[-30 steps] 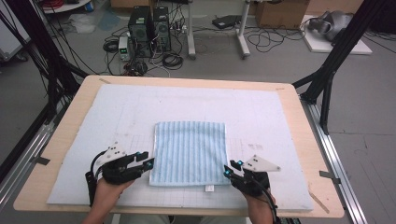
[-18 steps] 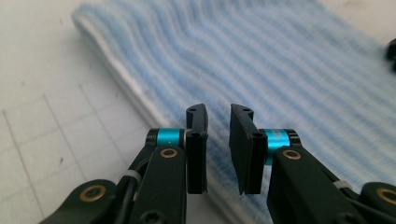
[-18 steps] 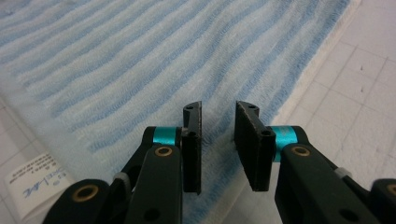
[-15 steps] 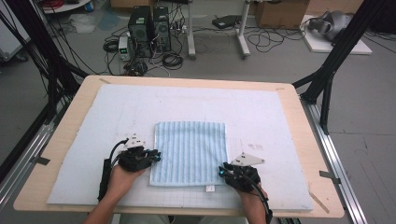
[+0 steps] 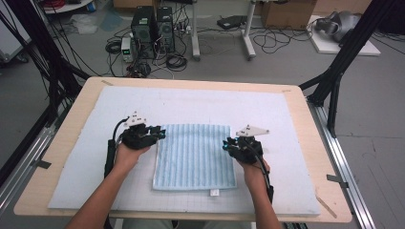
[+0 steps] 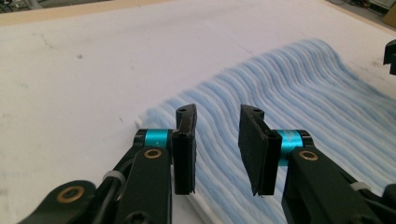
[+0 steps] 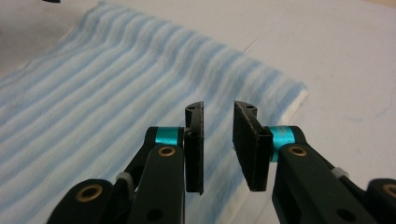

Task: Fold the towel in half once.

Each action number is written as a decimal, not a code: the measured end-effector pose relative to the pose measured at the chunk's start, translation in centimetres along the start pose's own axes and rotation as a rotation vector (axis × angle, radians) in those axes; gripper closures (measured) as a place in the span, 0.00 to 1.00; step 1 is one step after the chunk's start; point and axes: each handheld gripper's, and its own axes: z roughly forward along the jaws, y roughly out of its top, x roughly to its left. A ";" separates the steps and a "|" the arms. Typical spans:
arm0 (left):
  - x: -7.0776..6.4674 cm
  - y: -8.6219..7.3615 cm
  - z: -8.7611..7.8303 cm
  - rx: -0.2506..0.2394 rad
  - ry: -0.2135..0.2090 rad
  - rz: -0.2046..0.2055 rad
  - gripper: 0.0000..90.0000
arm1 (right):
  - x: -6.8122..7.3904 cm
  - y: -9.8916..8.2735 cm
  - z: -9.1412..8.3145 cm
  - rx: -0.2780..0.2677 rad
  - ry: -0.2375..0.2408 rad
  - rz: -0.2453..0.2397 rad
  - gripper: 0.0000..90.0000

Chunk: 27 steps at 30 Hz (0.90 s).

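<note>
A light blue striped towel [image 5: 196, 155] lies folded flat in the middle of a white mat [image 5: 200, 102]. My left gripper [image 5: 160, 134] is at the towel's left edge near the far corner. In the left gripper view its jaws [image 6: 218, 112] stand apart over the towel [image 6: 303, 93]; they have just been opening, with nothing pinched between them. My right gripper [image 5: 228, 144] is at the right edge. Its jaws [image 7: 218, 107] have been closing, but a gap remains over the towel's corner [image 7: 116, 84] and no cloth is between the pads.
The mat covers a wooden table [image 5: 62, 143] with bare rims all around. A small white label [image 5: 214, 192] sticks out at the towel's near edge. Black frame poles [image 5: 334, 81] stand at both sides. Computer towers [image 5: 153, 28] and cables lie on the floor beyond.
Both hands have slid away from the person along the towel's sides, from its near corners toward its far corners. The towel lies as before.
</note>
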 end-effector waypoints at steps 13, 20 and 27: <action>1.6 -1.1 4.3 0.128 0.144 0.001 0.93 | -3.0 1.5 5.6 0.118 -0.031 0.008 0.86; 1.6 -0.7 5.1 0.162 0.185 0.025 0.96 | -3.5 1.2 5.7 0.151 -0.066 0.028 0.86; 2.2 -0.4 3.9 0.128 0.154 -0.021 0.74 | -4.1 1.1 4.2 0.130 -0.053 0.026 0.74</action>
